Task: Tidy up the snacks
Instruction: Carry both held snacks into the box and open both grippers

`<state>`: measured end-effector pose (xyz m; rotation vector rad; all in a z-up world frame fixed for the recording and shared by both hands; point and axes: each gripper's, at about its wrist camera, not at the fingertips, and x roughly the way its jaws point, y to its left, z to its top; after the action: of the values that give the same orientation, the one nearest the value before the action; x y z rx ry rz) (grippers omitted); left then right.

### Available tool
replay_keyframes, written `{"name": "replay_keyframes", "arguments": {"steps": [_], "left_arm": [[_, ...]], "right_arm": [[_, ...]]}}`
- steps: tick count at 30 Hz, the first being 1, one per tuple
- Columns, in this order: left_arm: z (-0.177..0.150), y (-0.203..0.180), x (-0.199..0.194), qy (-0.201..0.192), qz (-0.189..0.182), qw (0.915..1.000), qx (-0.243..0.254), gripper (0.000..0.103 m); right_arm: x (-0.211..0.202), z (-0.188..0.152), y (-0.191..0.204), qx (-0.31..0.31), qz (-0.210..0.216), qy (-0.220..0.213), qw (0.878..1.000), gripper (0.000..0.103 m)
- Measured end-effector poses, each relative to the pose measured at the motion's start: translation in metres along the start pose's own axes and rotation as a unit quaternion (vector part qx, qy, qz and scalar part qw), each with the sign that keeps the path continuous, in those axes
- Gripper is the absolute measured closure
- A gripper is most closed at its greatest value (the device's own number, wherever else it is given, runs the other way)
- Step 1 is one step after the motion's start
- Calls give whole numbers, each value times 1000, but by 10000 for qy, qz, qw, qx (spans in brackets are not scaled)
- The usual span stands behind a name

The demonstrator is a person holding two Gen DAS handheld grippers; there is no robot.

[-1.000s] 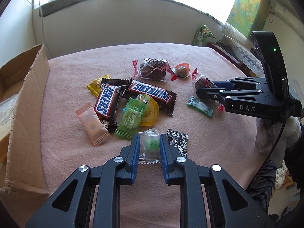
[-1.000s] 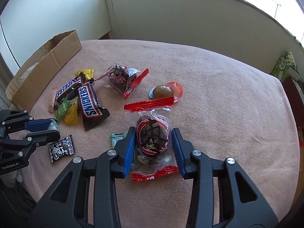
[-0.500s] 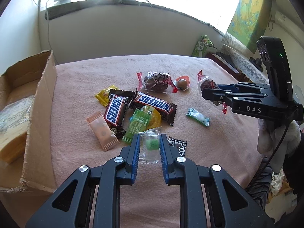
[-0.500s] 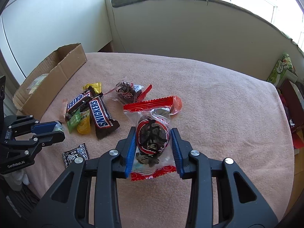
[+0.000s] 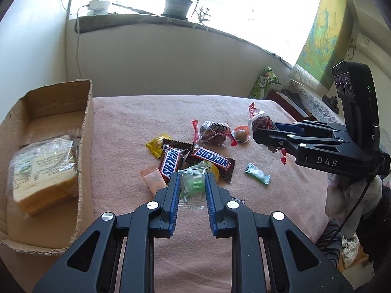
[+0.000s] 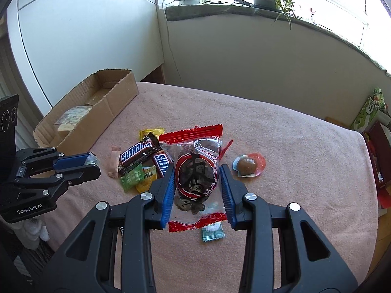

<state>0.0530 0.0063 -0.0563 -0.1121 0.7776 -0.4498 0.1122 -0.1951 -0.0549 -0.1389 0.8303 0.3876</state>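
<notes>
Left gripper (image 5: pixel 191 185): jaws were drawn narrow on a clear crinkly packet (image 5: pixel 191 190) with a round green sweet inside, held above the cloth. Right gripper (image 6: pixel 197 190): jaws were clamped on a bulging clear bag (image 6: pixel 195 171) with red serrated ends and a dark lumpy filling, likewise held clear of the cloth.

Table (image 5: pixel 127 122) was covered in nubby pink towelling. Under the grippers a loose pile was noted: a flat peach sachet (image 5: pixel 154 179), two glossy brown Snickers bars (image 5: pixel 211 158) lying crossed, a green wrapper (image 6: pixel 132 177) partly over a yellow one (image 6: pixel 146 182), and a small yellow sachet (image 5: pixel 156 145) just behind. A teal sweet (image 5: pixel 257 176) lay apart to the right. Farther back, a second dark bag (image 5: pixel 213 131) lay beside a brown ball on an orange disc (image 5: pixel 240 134).

At the left edge stood an open corrugated box (image 5: pixel 85 134), rim ragged, containing a plastic-wrapped pale layered block (image 5: pixel 41 173).

On the far sill sat a potted plant (image 5: pixel 177 5) and a white adapter (image 5: pixel 97 6).
</notes>
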Motion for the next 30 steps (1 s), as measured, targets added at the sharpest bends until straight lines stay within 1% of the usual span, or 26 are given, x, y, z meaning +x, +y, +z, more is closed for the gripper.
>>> {"name": "replay_keyframes", "arguments": {"steps": [6, 12, 20, 25, 30], "left_arm": [[7, 20, -14, -252, 117, 9993, -238, 84], [16, 45, -30, -540, 279, 9968, -523, 84], [25, 77, -43, -771, 632, 9914, -852, 84], [28, 99, -57, -974, 848, 9860, -1055, 84], [30, 120, -61, -1028, 1045, 9812, -1255, 84]], "right_arm": [[4, 21, 24, -181, 130, -117, 9997, 67], [13, 46, 51, -341, 333, -230, 9986, 67], [34, 76, 87, -515, 661, -252, 9962, 67], [49, 91, 111, -658, 814, -234, 9942, 67], [68, 104, 137, -821, 926, -191, 9921, 66]]}}
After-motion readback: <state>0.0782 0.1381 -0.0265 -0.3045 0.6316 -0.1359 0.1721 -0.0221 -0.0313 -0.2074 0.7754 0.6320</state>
